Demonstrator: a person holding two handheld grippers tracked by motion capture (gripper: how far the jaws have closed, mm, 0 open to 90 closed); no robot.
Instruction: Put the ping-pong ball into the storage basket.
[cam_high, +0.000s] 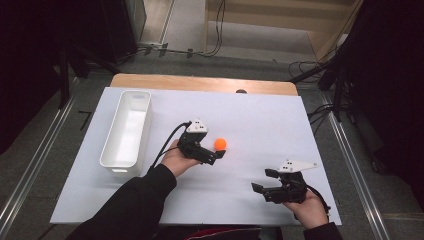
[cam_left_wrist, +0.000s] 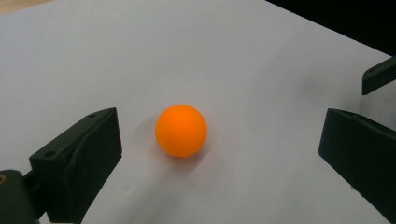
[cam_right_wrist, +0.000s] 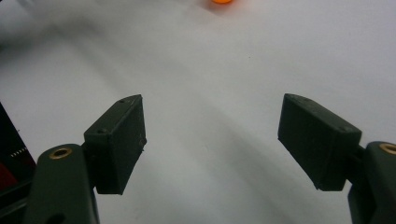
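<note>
Right of white bin (cam_high: 125, 134), orange ball (cam_high: 220, 144) sitting on white table sheet (cam_high: 260, 125), lying between spread jaws of left gripper (cam_high: 216, 153), touching neither. Farther right of bin, right gripper (cam_high: 263, 181) hovering, jaws gaping, holding nothing. Ball getting cut off at top edge of right gripper view. Beyond bin, cables trailing across grey floor (cam_high: 200, 62).

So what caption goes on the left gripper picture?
Open left gripper closing in on an orange ball on the white table.

Smooth matt orange plastic ball (cam_left_wrist: 180, 130)
</note>
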